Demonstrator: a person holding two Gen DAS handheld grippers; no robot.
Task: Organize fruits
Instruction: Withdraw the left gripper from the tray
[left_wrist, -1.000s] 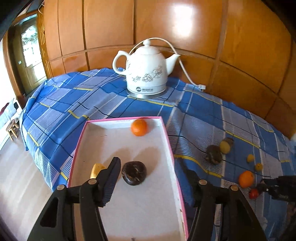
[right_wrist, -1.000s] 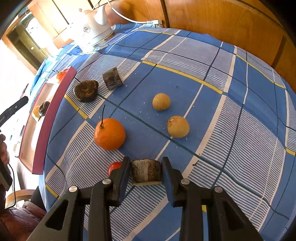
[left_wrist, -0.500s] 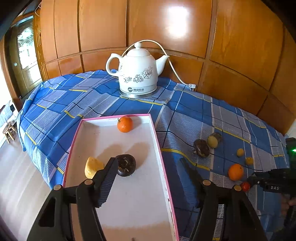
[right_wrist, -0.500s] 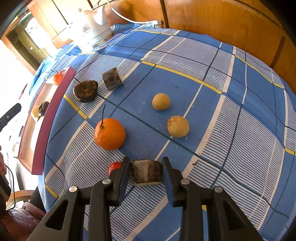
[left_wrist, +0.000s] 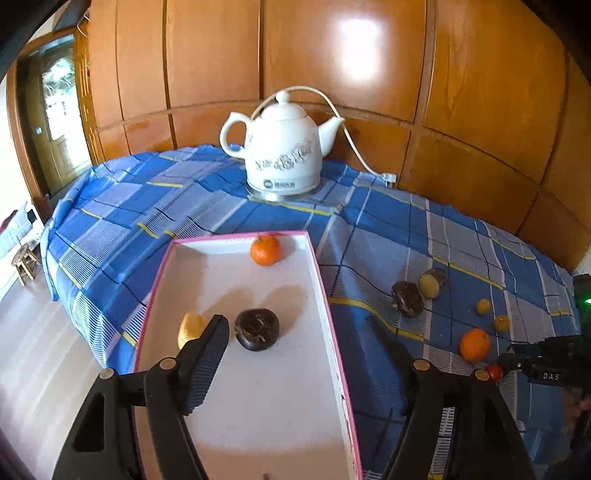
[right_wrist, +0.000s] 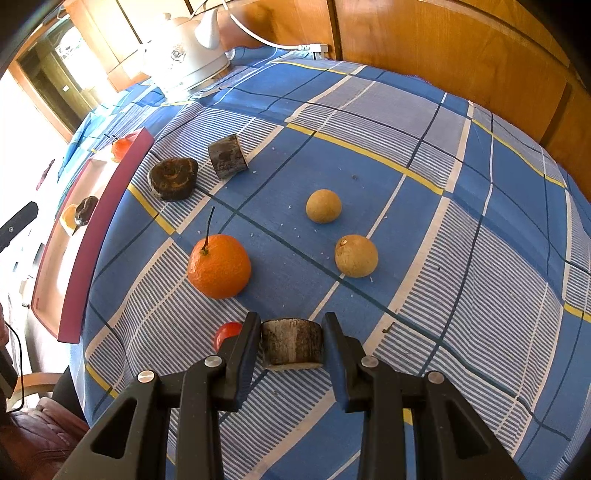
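A white tray with a pink rim (left_wrist: 332, 332) lies on the blue checked cloth and holds an orange (left_wrist: 266, 250), a dark round fruit (left_wrist: 256, 328) and a yellow piece (left_wrist: 190, 326). My left gripper (left_wrist: 295, 350) is open and empty above the tray's near half. My right gripper (right_wrist: 291, 341) is shut on a short brown cut piece (right_wrist: 291, 343) resting on the cloth. Around it lie an orange with a stem (right_wrist: 219, 266), a small red fruit (right_wrist: 226, 332), two tan round fruits (right_wrist: 323, 206) (right_wrist: 356, 256), a dark fruit (right_wrist: 173, 178) and another brown cut piece (right_wrist: 227, 156).
A white electric kettle (left_wrist: 282, 155) with a cord stands at the back of the table by the wooden panel wall. The tray also shows in the right wrist view (right_wrist: 99, 236), at the left. The cloth drops off at the table's edges; floor and a stool lie at the left.
My left gripper has drawn back and up from the tray, so more of the table shows. My right gripper has stayed shut on the brown piece in the same place.
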